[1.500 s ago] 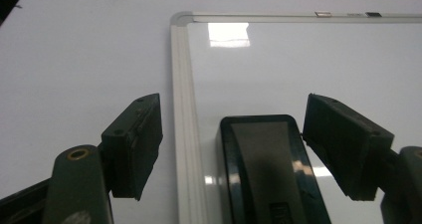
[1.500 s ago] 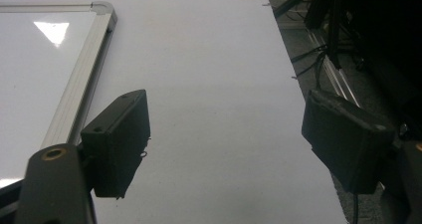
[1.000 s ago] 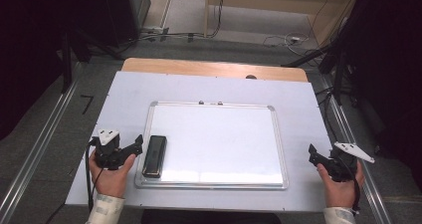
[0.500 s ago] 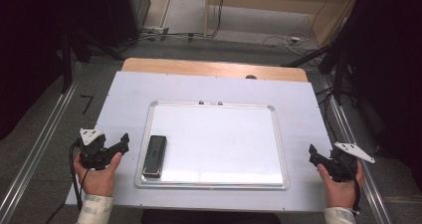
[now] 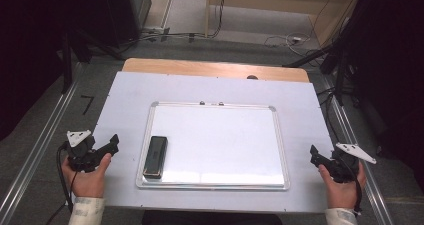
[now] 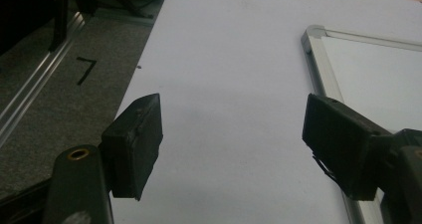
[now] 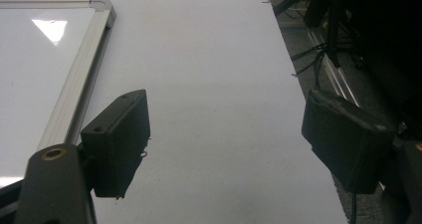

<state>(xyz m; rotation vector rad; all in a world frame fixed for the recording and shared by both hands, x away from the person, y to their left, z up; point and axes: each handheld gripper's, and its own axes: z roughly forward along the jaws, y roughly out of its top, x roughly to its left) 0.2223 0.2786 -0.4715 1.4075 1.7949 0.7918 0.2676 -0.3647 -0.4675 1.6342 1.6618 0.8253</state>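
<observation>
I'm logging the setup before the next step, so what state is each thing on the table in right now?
Whiteboard: lying flat on the table, writing surface blank.
Eraser: lying flat on the whiteboard by its left edge, not held.
Left gripper: jaws open, nothing between them, left of the whiteboard.
Right gripper: jaws open, nothing between them, right of the whiteboard.

Dim room, glare on whiteboard (image 7: 45, 27)
</observation>
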